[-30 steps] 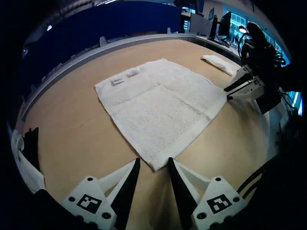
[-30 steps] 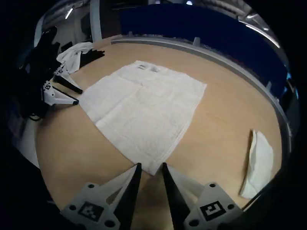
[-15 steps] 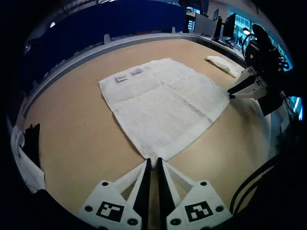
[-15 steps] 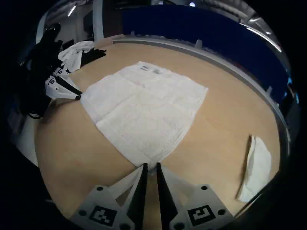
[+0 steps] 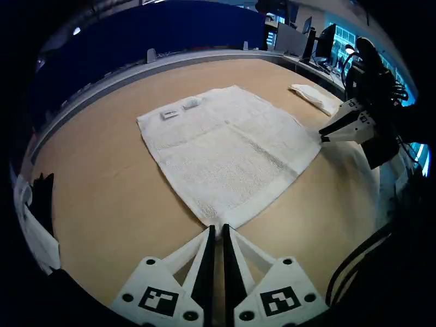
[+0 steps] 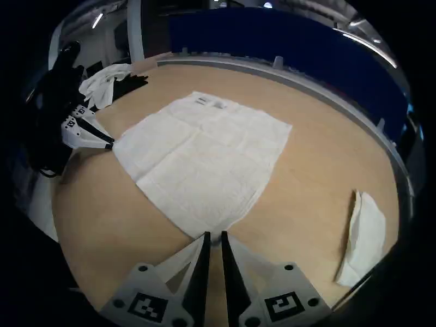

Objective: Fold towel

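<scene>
The towel (image 5: 229, 147) is white terry cloth, nubbly and matt, with a flatter woven band along its hem and small smooth labels (image 5: 170, 114) near one edge; the table (image 5: 109, 180) is pale wood-look board, smooth with a faint sheen. The left gripper (image 5: 218, 230) and right gripper (image 6: 215, 236) are matt white plastic with black inner faces and printed black-and-white squares; the folded cloth (image 6: 362, 234) looks soft and matt; the blue partition (image 5: 163, 27) looks like matt fabric.
</scene>
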{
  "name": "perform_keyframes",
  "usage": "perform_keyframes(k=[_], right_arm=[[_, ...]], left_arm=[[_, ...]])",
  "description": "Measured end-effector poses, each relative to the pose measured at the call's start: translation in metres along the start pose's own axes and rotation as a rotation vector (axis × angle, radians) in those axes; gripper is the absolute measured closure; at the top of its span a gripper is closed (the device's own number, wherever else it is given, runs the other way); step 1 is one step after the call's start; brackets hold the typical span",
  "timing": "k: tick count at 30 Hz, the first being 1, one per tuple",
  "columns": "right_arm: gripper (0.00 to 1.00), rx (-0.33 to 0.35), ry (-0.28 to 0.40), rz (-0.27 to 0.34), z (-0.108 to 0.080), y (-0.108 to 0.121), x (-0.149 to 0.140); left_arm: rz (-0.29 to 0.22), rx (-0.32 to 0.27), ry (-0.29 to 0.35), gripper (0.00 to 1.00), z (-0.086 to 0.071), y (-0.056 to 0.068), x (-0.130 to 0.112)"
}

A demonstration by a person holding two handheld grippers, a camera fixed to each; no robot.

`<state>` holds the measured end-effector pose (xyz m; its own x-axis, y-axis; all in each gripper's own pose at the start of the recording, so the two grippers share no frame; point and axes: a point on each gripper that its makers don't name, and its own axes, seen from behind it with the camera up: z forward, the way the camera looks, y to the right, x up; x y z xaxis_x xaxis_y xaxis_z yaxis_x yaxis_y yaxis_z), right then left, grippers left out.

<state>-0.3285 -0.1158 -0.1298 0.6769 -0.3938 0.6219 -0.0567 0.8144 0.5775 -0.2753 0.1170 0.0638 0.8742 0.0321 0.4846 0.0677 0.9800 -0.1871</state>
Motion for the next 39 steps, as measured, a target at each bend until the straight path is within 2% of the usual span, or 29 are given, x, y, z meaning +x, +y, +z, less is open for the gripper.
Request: perform_keyframes(k=[15,21,30,39], right_arm=[[0.87,0.008,0.033,0.008,-0.008,-0.001,0.015],[0.87,0.014,0.012,0.005,-0.004,0.0,0.007],[0.87,0.023,-0.021,-0.032,-0.001,-0.004,0.0],[0.87,0.021,0.001,0.005,-0.003,0.002,0.013]], left_arm=[[-0.024,0.006,0.043,0.91,-0.012,0.002,0.018],[-0.013,0.009,0.033,0.91,-0.009,0.002,0.014],[-0.014,0.005,0.037,0.91,-0.011,0.003,0.016],[-0.023,0.0,0.044,0.91,-0.018,0.005,0.019]])
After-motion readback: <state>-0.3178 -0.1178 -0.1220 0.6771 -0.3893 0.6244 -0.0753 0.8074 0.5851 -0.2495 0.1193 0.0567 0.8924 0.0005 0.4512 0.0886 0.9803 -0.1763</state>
